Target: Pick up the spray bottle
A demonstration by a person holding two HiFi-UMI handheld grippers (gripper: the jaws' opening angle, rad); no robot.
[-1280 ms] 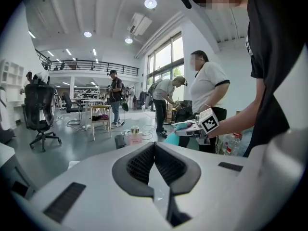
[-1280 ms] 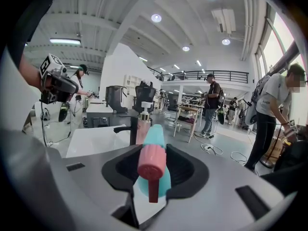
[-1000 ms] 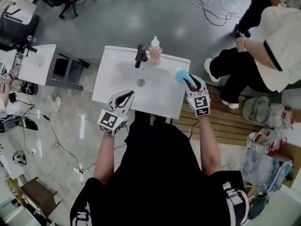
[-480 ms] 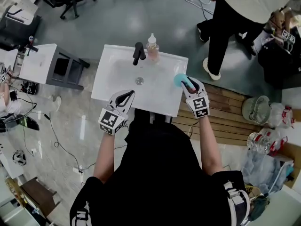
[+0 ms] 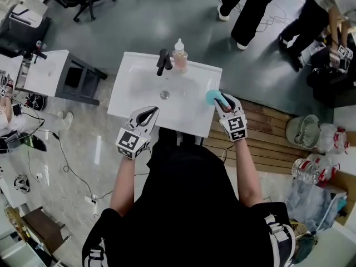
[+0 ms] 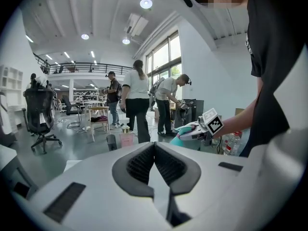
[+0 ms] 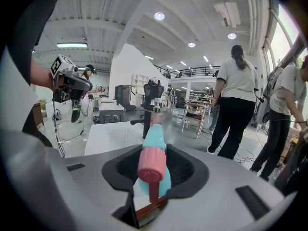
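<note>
The spray bottle (image 5: 211, 97) is teal with a pink head and lies between the pads of my right gripper (image 5: 222, 101), over the right edge of the white sink (image 5: 127, 88). In the right gripper view the bottle (image 7: 157, 137) points away from me, its pink head (image 7: 151, 166) nearest, with my right gripper (image 7: 155, 161) shut on it. My left gripper (image 5: 146, 115) hangs at the sink's front edge. Its pads (image 6: 144, 160) meet with nothing between them. The left gripper view also shows the bottle (image 6: 180, 139) off to the right.
A black faucet (image 5: 163, 63) and a pink soap bottle (image 5: 179, 55) stand at the sink's back rim. A grey side table (image 5: 58, 78) is to the left. People (image 5: 250, 7) walk behind the sink. A wooden slat platform (image 5: 272, 141) and a bin (image 5: 303, 129) lie to the right.
My right gripper has drifted a little nearer with the spray bottle still in it. The people behind the sink have walked off toward the back. My left gripper has hardly shifted.
</note>
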